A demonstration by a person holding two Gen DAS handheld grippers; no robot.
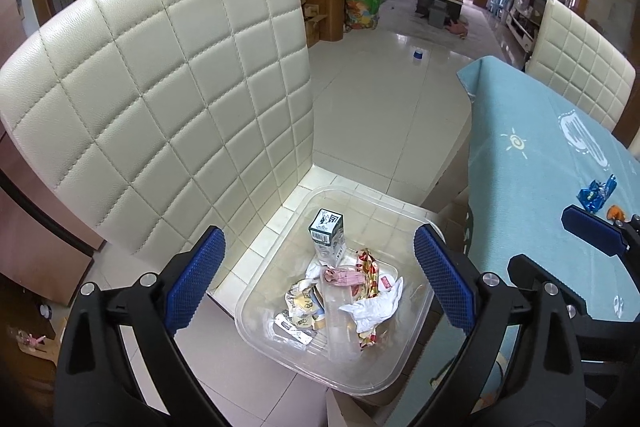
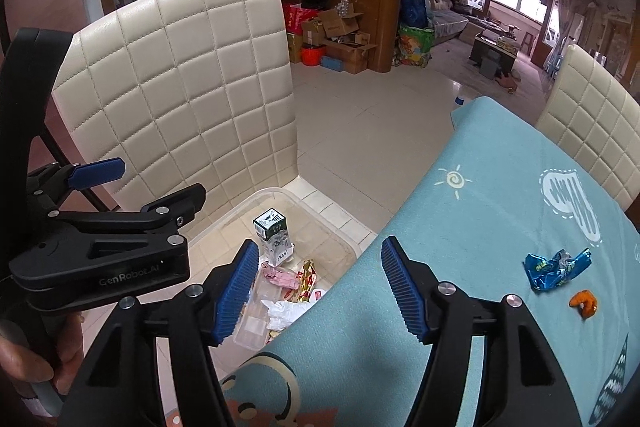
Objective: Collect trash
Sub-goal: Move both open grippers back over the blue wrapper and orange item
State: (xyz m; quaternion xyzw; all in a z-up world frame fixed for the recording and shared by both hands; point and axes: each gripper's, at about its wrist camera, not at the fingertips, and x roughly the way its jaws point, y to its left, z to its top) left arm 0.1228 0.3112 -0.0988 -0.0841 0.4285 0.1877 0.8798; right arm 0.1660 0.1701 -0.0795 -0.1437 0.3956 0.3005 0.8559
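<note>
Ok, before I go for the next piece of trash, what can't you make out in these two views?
- Bin bottom: both views, buried under its own trash.
- Bin's near corner: right wrist view, behind the tablecloth edge.
- Orange scrap: too small to identify.
- Far side of the table: cut off by both frames.
- Carton print: too small.

Clear glossy plastic bin (image 1: pixel 256 327)

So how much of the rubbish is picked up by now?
Most is in: the clear bin on the chair holds a carton, wrappers and tissue. Nothing is in hand; both left gripper and right gripper are open and empty. Left on the table: a blue wrapper and an orange scrap.
</note>
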